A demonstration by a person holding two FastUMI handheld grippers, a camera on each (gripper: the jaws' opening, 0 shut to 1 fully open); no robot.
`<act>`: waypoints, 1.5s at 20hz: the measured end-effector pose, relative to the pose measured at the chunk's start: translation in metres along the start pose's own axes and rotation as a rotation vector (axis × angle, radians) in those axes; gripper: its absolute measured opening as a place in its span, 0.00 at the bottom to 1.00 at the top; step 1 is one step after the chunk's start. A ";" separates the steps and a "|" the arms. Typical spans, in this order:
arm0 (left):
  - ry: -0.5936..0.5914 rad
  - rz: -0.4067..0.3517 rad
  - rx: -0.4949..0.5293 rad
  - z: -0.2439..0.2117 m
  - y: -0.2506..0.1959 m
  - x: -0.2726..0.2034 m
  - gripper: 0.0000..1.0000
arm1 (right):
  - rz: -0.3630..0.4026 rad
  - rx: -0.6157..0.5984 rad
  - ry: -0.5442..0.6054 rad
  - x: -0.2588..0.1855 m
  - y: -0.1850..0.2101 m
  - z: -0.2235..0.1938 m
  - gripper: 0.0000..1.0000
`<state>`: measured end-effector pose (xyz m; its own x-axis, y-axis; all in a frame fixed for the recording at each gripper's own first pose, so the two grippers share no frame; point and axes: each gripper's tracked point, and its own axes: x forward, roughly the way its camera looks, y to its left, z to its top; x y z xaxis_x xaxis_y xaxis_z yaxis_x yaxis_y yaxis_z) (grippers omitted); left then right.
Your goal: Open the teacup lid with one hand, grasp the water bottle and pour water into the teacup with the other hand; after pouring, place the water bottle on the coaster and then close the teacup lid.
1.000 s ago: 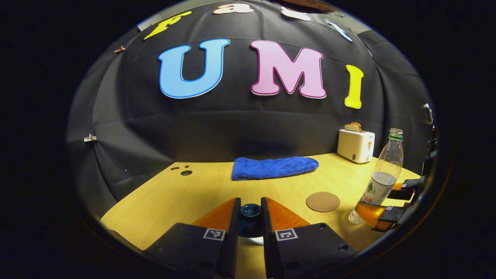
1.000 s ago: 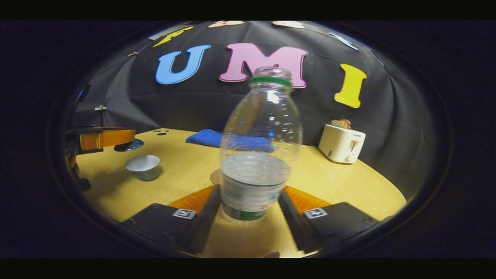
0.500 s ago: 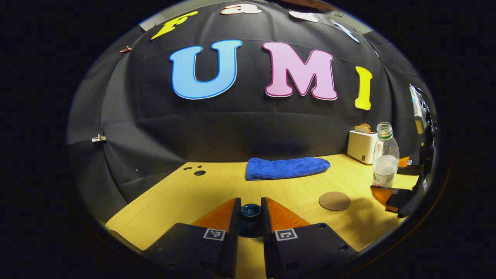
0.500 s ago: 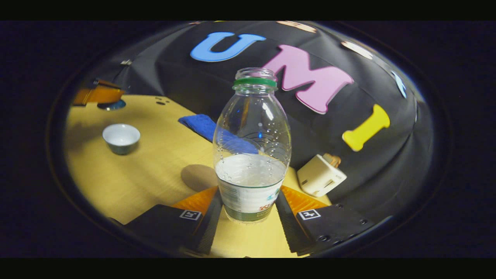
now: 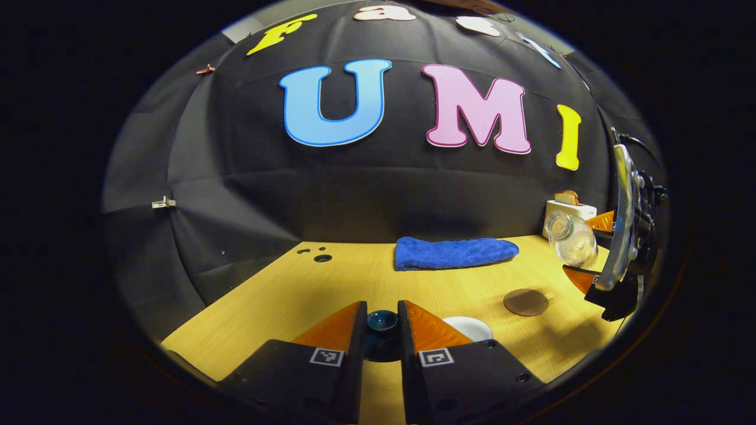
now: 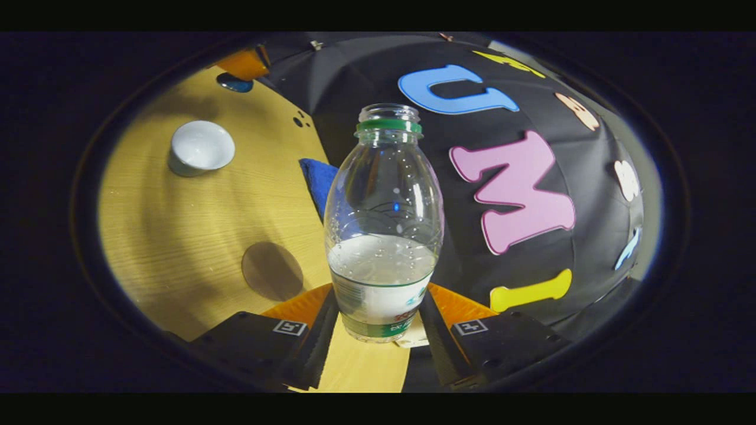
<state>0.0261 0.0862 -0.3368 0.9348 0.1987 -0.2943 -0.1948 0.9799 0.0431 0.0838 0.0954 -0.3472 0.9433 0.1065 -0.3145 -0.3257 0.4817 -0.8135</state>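
Across the yellow table, we are tilting the water bottle, clamped in our right gripper, mouth toward the open teacup well apart, while our left gripper is pinching the lid aloft beside it.

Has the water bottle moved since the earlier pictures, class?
Yes. In the left gripper view the water bottle has lifted and tipped towards the teacup, its mouth now in front of the toaster.

Cloth-walled booth, wooden table
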 end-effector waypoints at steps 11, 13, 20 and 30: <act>0.025 0.006 -0.008 -0.016 0.010 -0.009 0.32 | 0.006 -0.255 -0.042 0.017 0.013 0.025 0.75; 0.029 0.001 -0.016 -0.017 0.009 -0.012 0.32 | -0.004 -0.303 -0.042 0.020 0.008 0.028 0.75; 0.031 -0.007 -0.017 -0.022 0.010 -0.016 0.31 | -0.004 -0.416 -0.066 0.027 0.001 0.033 0.72; 0.037 0.009 -0.030 -0.024 0.015 -0.014 0.32 | -0.029 -0.546 -0.120 0.038 0.007 0.042 0.74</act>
<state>0.0031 0.0974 -0.3555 0.9216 0.2062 -0.3289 -0.2123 0.9770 0.0177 0.1197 0.1393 -0.3440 0.9428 0.2138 -0.2558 -0.2553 -0.0306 -0.9664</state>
